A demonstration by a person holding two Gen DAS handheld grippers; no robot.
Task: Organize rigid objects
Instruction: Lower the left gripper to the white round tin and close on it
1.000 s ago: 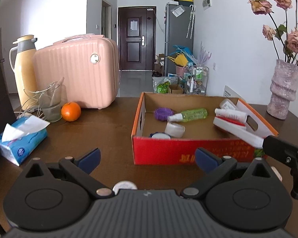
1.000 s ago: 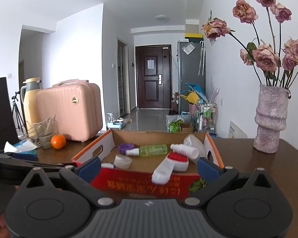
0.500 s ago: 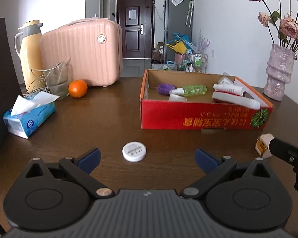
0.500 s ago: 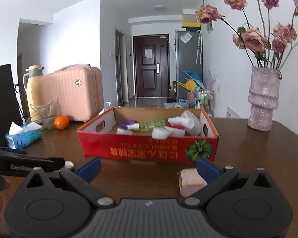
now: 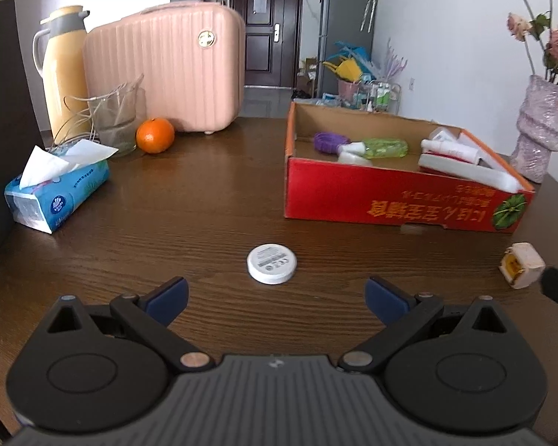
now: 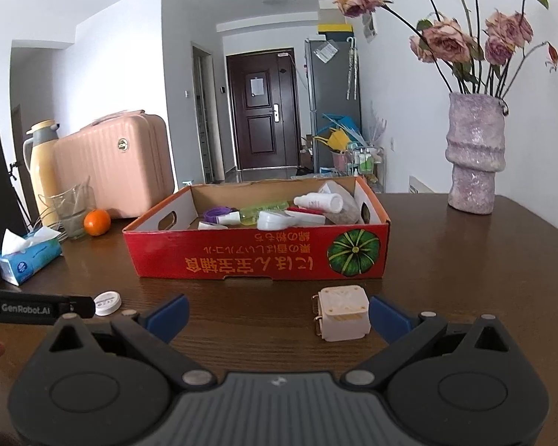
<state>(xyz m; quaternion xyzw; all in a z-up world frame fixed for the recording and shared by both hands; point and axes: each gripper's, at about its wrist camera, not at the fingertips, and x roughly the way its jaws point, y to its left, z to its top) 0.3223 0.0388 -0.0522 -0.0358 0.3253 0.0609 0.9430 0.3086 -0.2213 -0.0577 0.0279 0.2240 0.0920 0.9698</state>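
A red cardboard box (image 5: 390, 200) holds several bottles and tubes; it also shows in the right wrist view (image 6: 256, 260). A white round lid (image 5: 272, 263) lies on the table just ahead of my open, empty left gripper (image 5: 275, 293); it also shows in the right wrist view (image 6: 107, 302). A small cream cube (image 6: 341, 313) lies between the fingers of my open right gripper (image 6: 277, 314), close to the right finger; it also shows in the left wrist view (image 5: 522, 265).
A tissue pack (image 5: 55, 189), an orange (image 5: 155, 135), a glass (image 5: 113, 119), a yellow thermos (image 5: 61, 67) and a pink case (image 5: 167, 67) stand at the left and back. A vase of dried roses (image 6: 474, 156) stands at the right.
Both grippers have pulled back from the box and dropped toward the table. The white lid now lies before the left gripper and the cube sits between the right fingers.
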